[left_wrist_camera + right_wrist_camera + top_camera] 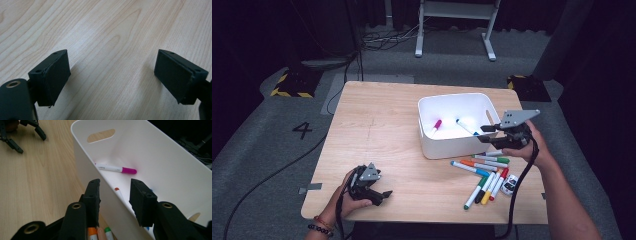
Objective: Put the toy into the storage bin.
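Note:
A white bin [453, 148] stands on the right half of the wooden table [377, 125]. A pink-capped marker [435, 125] and a blue-capped marker [466, 126] lie inside it. My right gripper [490, 133] hovers over the bin's front right corner. In the right gripper view the right gripper [115, 195] is open above the bin's wall [82, 157], with nothing between its jaws. Below them in the bin lie an orange-tipped marker [118, 192] and the pink-capped marker [116, 168]. My left gripper [382, 195] rests open at the table's front left, over bare wood [105, 30].
Several loose markers [482, 172] lie on the table in front of the bin, beside my right hand. A small white toy car [510, 184] sits next to them. Orange [92, 233] and green [108, 232] marker ends show under the right gripper. Cables cross the grey floor [272, 165].

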`<action>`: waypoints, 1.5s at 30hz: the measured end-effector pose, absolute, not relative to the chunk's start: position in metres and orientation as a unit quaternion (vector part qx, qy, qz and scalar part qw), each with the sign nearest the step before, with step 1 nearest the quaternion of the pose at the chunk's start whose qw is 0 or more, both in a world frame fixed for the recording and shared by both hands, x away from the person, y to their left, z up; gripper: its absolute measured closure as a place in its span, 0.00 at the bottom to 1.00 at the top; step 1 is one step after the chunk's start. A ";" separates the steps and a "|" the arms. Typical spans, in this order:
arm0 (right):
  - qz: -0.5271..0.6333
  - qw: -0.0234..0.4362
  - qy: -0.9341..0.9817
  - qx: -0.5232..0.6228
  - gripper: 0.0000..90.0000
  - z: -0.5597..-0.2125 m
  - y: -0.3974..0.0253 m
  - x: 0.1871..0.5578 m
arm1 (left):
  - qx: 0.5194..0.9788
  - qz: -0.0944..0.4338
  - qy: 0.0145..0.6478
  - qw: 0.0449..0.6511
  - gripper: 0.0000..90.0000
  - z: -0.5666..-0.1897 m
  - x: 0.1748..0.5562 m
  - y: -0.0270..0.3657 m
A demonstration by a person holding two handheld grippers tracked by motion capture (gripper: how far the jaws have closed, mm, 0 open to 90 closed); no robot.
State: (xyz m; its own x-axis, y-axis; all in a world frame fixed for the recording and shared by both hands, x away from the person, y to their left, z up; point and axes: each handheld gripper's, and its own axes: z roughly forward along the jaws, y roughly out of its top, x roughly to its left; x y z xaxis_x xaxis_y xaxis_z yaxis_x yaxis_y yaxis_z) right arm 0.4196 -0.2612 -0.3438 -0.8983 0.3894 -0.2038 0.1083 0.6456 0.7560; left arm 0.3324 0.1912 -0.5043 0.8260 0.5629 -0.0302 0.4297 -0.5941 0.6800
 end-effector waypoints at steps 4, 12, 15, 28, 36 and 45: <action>0.380 0.173 0.900 0.127 0.69 -0.364 -0.260 0.398 | 0.888 0.094 0.280 0.353 0.15 -0.504 0.332 0.191; 0.332 0.143 0.925 0.119 0.75 -0.415 -0.257 0.384 | 0.888 0.094 0.280 0.353 0.15 -0.504 0.332 0.191; 0.314 0.131 0.932 0.125 0.78 -0.429 -0.257 0.386 | 0.888 0.094 0.279 0.353 0.15 -0.504 0.332 0.191; 0.278 0.103 0.943 0.152 0.79 -0.465 -0.267 0.401 | 0.888 0.095 0.279 0.353 0.15 -0.504 0.332 0.191; 0.277 0.102 0.944 0.150 0.79 -0.466 -0.267 0.402 | 0.888 0.095 0.280 0.353 0.15 -0.504 0.332 0.191; 0.257 0.102 0.952 0.131 0.82 -0.471 -0.257 0.406 | 0.888 0.095 0.280 0.353 0.15 -0.504 0.332 0.191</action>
State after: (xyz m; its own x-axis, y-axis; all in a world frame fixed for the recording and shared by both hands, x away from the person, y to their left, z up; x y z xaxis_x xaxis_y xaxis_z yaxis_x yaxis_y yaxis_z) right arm 0.4061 -0.2575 -0.4707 -0.9447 0.3026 -0.1268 0.1977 0.8336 0.5158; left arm 0.3323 0.1912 -0.5042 0.8257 0.5633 -0.0286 0.4294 -0.5949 0.6794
